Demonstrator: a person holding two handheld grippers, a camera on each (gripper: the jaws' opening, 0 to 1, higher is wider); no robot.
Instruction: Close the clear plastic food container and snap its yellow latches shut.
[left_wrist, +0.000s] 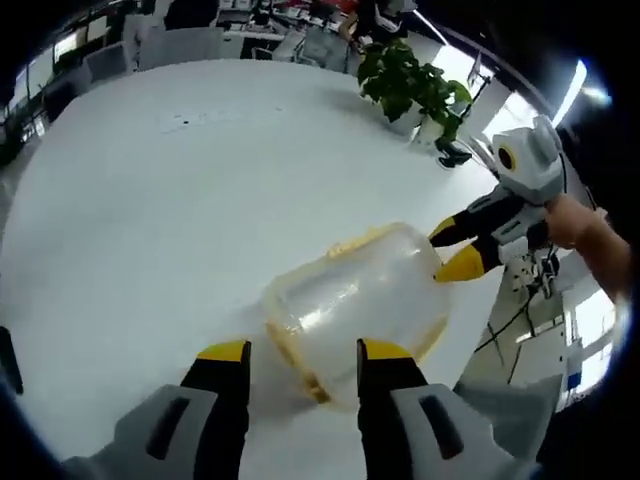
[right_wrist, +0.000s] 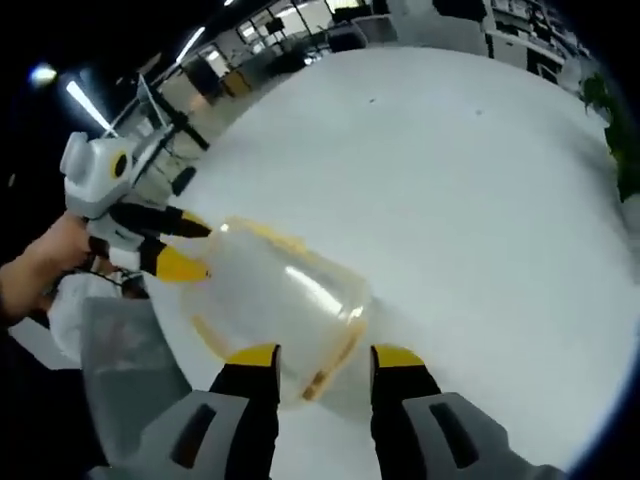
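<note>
1. Currently the container (left_wrist: 355, 300) sits on the white counter (left_wrist: 150, 200) between both tools; left tool (left_wrist: 300, 362) and right tool (right_wrist: 325, 360) each stand apart, gripping nothing.
2. Risk, as I judge it: uneven pressing could skid the light tub, or miss a yellow latch (left_wrist: 300, 372).
3. Room: open counter ahead; plant (left_wrist: 410, 85) well apart.

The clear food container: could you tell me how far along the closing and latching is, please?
Done: the lid looks seated on the clear container, which lies on the white table. In hand: the left gripper and right gripper flank it from opposite ends, jaws open, near the yellow latches. Left: whether any latch is snapped cannot be told, so pressing them shut likely remains.
</note>
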